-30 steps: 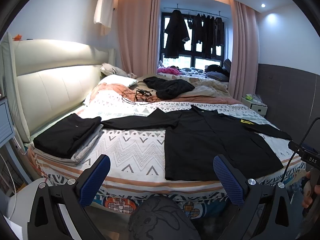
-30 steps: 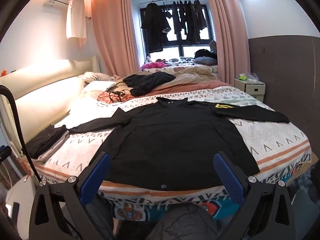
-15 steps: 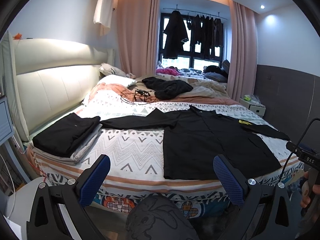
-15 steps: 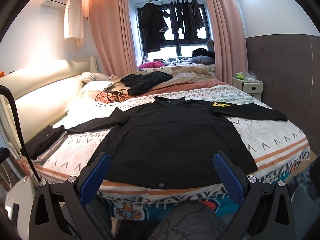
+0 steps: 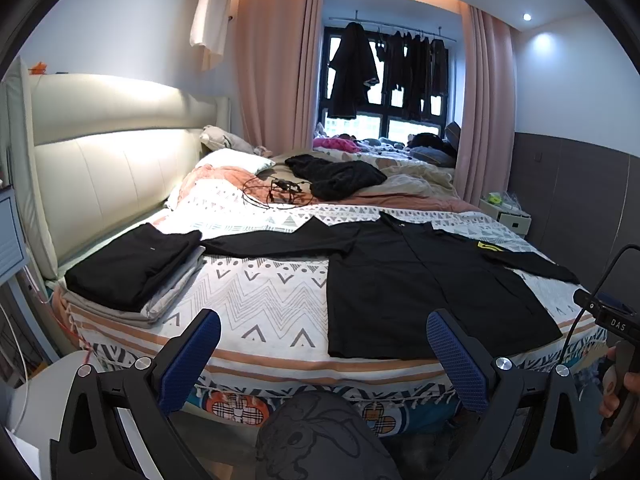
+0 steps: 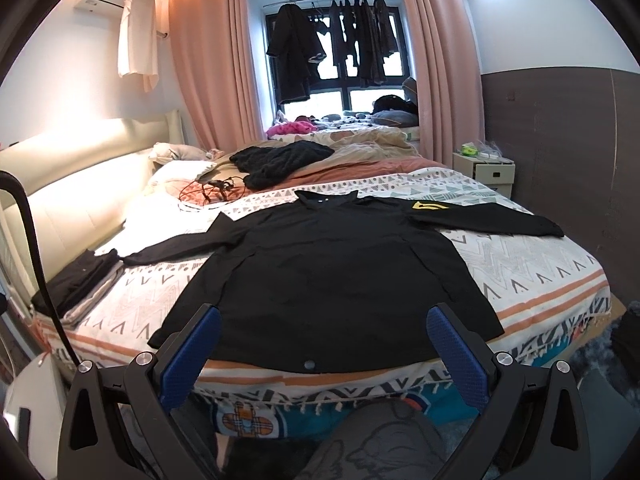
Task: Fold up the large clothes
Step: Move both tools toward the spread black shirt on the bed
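Bed (image 6: 540,280): black shirt (image 6: 332,276) spread flat at its foot edge, sleeves out both ways. Folded stack (image 5: 136,268) near the bed's headboard, beside the shirt's sleeve end. Left gripper (image 5: 324,348) and right gripper (image 6: 324,344): both wide open, empty, short of the bed.

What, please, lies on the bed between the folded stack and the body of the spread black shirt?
In the left wrist view, the shirt's left sleeve reaches toward the folded stack over bare patterned bedspread.
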